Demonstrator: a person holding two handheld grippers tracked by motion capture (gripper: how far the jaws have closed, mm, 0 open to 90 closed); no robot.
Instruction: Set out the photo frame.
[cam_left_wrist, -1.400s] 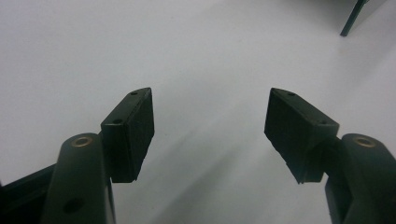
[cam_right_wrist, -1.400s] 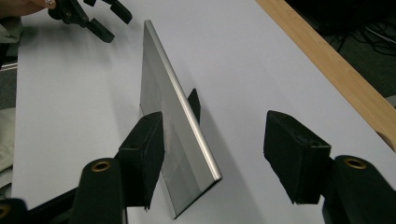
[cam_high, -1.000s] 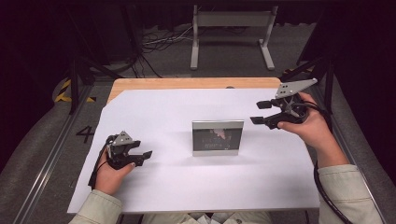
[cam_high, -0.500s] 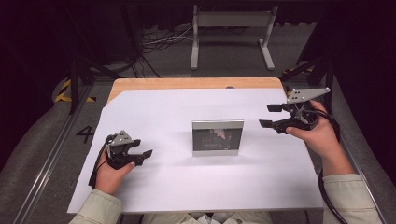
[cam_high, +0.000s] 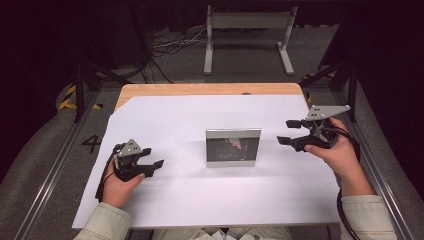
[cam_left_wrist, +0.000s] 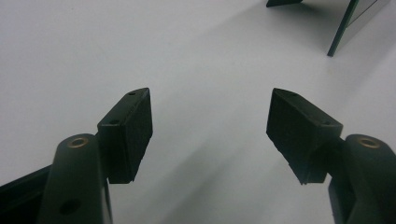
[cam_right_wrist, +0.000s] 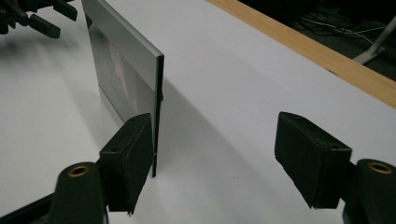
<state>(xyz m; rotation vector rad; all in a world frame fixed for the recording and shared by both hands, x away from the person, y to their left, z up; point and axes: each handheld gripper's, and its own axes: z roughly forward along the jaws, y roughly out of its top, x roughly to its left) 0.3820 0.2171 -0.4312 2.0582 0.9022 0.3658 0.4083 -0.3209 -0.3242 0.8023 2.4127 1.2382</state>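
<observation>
Picture frame (cam_high: 233, 147) stands upright at the middle of the white sheet (cam_high: 200, 200) on the bench (cam_high: 150, 90), glass side facing you, nothing touching it. In the right gripper view you see the frame (cam_right_wrist: 126, 70) edge-on, silver rim, just past the near pad.

Your right tongs (cam_high: 291, 133) sit just right of the frame, held off the sheet, pointing at its right edge. Jaws stand wide apart and have just been opening; nothing between them. In the right gripper view the right tongs (cam_right_wrist: 215, 161) show bare sheet in the gap, frame edge close beside one pad (cam_right_wrist: 133, 158), contact not clear.

Your left tongs (cam_high: 152, 166) rest low on the sheet, well left of the frame, pointing toward it. Jaws apart, gap empty. The left gripper view has the left tongs (cam_left_wrist: 210, 133) over plain white sheet, with the frame's corner (cam_left_wrist: 348, 23) far off at top right.
</observation>
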